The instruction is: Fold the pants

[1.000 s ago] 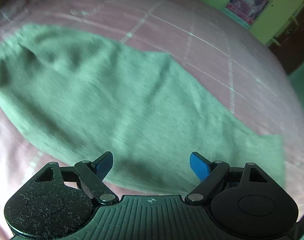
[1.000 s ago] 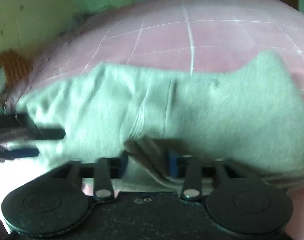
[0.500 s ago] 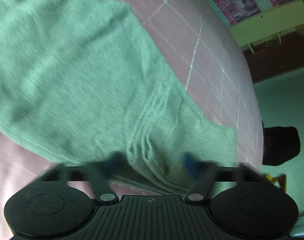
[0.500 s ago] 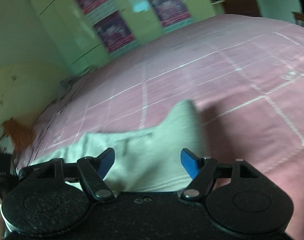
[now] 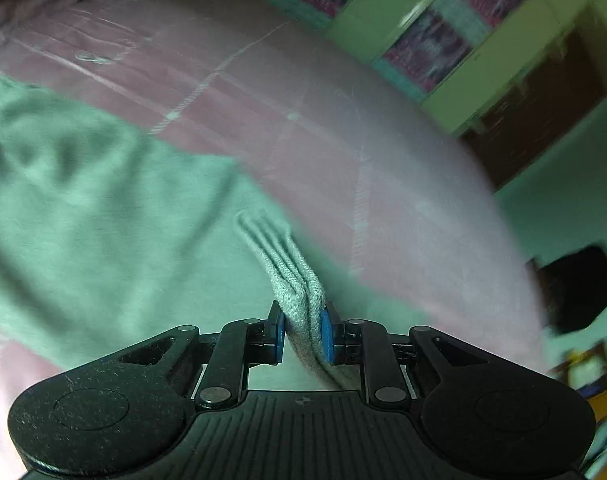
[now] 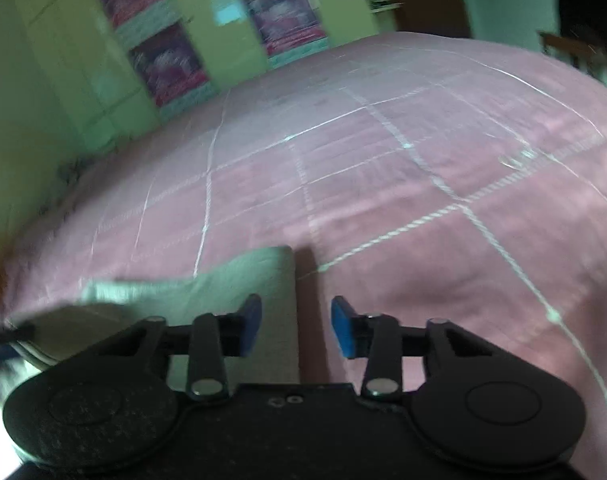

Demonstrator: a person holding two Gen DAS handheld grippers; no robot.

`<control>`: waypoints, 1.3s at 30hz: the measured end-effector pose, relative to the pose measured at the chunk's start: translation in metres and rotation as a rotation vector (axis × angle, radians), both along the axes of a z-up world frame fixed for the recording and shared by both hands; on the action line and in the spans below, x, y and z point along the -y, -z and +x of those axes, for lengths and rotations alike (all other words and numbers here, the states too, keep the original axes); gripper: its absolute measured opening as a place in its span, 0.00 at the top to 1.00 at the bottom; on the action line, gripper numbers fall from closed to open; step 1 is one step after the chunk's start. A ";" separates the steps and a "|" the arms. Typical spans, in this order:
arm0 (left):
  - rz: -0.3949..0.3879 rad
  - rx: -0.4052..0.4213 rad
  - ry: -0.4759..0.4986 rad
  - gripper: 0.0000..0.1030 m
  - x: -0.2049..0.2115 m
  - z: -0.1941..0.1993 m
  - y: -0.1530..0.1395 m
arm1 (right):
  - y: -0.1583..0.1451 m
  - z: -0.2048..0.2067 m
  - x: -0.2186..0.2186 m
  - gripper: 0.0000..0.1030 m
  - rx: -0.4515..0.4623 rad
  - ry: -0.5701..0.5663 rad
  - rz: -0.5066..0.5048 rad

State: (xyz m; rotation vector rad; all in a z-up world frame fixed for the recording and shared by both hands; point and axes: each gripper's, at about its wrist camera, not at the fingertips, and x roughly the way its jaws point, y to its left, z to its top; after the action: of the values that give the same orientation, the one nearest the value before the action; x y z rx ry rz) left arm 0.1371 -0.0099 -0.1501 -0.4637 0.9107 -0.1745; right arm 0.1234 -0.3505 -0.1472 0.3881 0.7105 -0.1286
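The green pants [image 5: 83, 200] lie spread on the pink bedsheet [image 5: 343, 140]. My left gripper [image 5: 302, 332] is closing, and its blue pads pinch the bunched ribbed hem [image 5: 291, 280], which rises off the sheet. In the right wrist view a folded end of the pants [image 6: 207, 292] lies on the bedsheet [image 6: 383, 160]. My right gripper [image 6: 295, 320] hovers over that end's right edge. Its jaws are closing but still apart, and the fabric edge sits below the gap without either pad touching it.
Green cupboard doors with posters [image 6: 167, 64] stand behind the bed, also seen in the left wrist view [image 5: 423, 52]. A dark object [image 5: 575, 288] sits past the bed's right edge. A blurred dark shape [image 6: 3, 336] shows at the far left.
The left gripper went from wide open above the pants to shut on the ribbed hem and lifted it. The right gripper let go of fabric, swung to the pants' end, and its jaws narrowed.
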 end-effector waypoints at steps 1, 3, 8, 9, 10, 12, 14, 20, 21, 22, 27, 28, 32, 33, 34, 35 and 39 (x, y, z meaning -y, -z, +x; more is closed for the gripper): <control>0.030 -0.034 0.002 0.82 -0.002 -0.001 0.013 | 0.002 0.006 -0.011 0.66 -0.014 -0.034 -0.019; 0.078 -0.133 0.023 0.78 -0.004 0.002 0.046 | 0.008 0.014 -0.034 0.67 -0.035 -0.098 -0.069; 0.102 -0.102 -0.016 0.70 -0.006 -0.012 0.045 | 0.043 0.022 -0.073 0.68 -0.184 -0.254 -0.253; 0.115 -0.055 -0.018 0.70 -0.007 -0.014 0.033 | 0.039 0.021 -0.073 0.68 -0.188 -0.265 -0.258; 0.146 -0.008 -0.012 0.70 -0.005 -0.015 0.021 | 0.033 0.020 -0.068 0.68 -0.181 -0.265 -0.230; 0.172 0.042 0.025 0.70 0.005 -0.001 0.009 | 0.023 0.022 -0.060 0.67 -0.139 -0.244 -0.184; 0.185 0.011 0.074 0.70 0.021 0.021 0.012 | 0.015 0.033 -0.063 0.65 -0.115 -0.239 -0.208; 0.310 -0.117 0.143 0.70 0.057 0.083 0.058 | 0.020 0.092 -0.079 0.65 -0.134 -0.232 -0.307; 0.310 -0.111 0.130 0.71 0.057 0.086 0.062 | 0.026 0.099 -0.079 0.65 -0.150 -0.225 -0.315; 0.293 -0.114 0.100 0.71 0.054 0.089 0.060 | 0.036 0.106 -0.078 0.65 -0.188 -0.232 -0.326; 0.353 -0.078 0.113 0.70 0.059 0.087 0.056 | 0.039 0.111 -0.080 0.63 -0.224 -0.244 -0.333; 0.371 -0.068 0.130 0.71 0.060 0.082 0.059 | 0.033 0.105 -0.081 0.64 -0.183 -0.249 -0.313; 0.428 -0.032 0.154 0.71 0.066 0.064 0.058 | 0.055 0.089 -0.099 0.62 -0.203 -0.322 -0.342; 0.424 -0.033 0.153 0.71 0.065 0.060 0.058 | 0.056 0.085 -0.100 0.62 -0.181 -0.321 -0.360; 0.417 -0.033 0.152 0.71 0.063 0.054 0.057 | 0.055 0.085 -0.101 0.62 -0.185 -0.312 -0.355; 0.411 -0.034 0.152 0.71 0.062 0.049 0.056 | 0.052 0.085 -0.101 0.62 -0.198 -0.308 -0.348; 0.435 -0.009 0.171 0.71 0.061 0.017 0.059 | 0.039 0.065 -0.108 0.62 -0.189 -0.334 -0.330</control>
State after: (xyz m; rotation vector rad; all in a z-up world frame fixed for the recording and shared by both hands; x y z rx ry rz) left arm 0.1545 -0.0705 -0.2088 0.0172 0.9657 -0.1251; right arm 0.1884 -0.2425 -0.1858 -0.0625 0.9141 0.0346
